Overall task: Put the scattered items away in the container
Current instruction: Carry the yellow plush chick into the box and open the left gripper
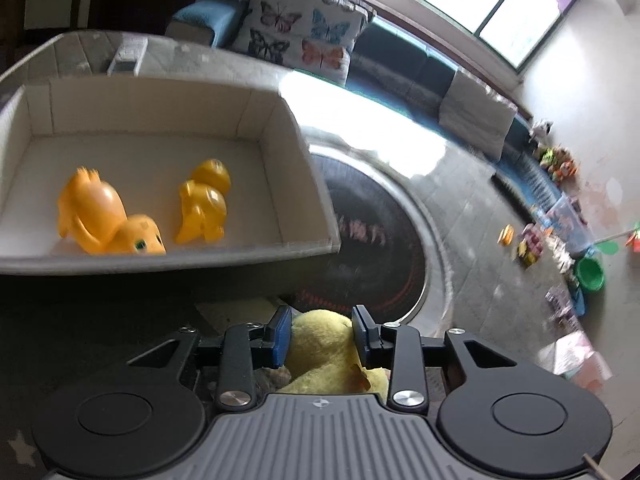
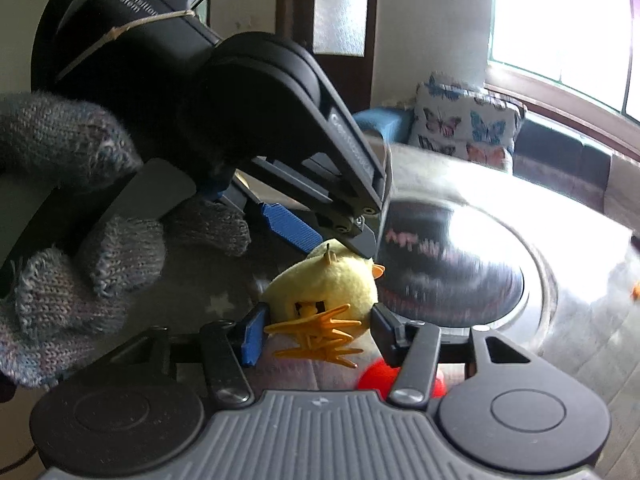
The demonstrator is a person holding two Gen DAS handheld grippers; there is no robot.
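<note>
A grey fabric box (image 1: 308,160) sits at upper left in the left wrist view, with two orange plastic toy animals (image 1: 104,216) (image 1: 204,204) lying inside. My left gripper (image 1: 322,334) is shut on a yellow plush chick (image 1: 320,348), held below the box's near rim. The right wrist view shows the same chick (image 2: 324,288), with orange feet, held from above by the left gripper (image 2: 336,232) in a gloved hand. My right gripper (image 2: 316,332) has its fingers on both sides of the chick; whether they press on it I cannot tell.
A dark round patterned rug (image 1: 380,240) lies on the floor beyond the box. A butterfly cushion (image 1: 300,28) leans on the blue sofa behind. Scattered toys and a green bowl (image 1: 590,274) lie at the right wall. A red ball (image 2: 376,378) lies under my right gripper.
</note>
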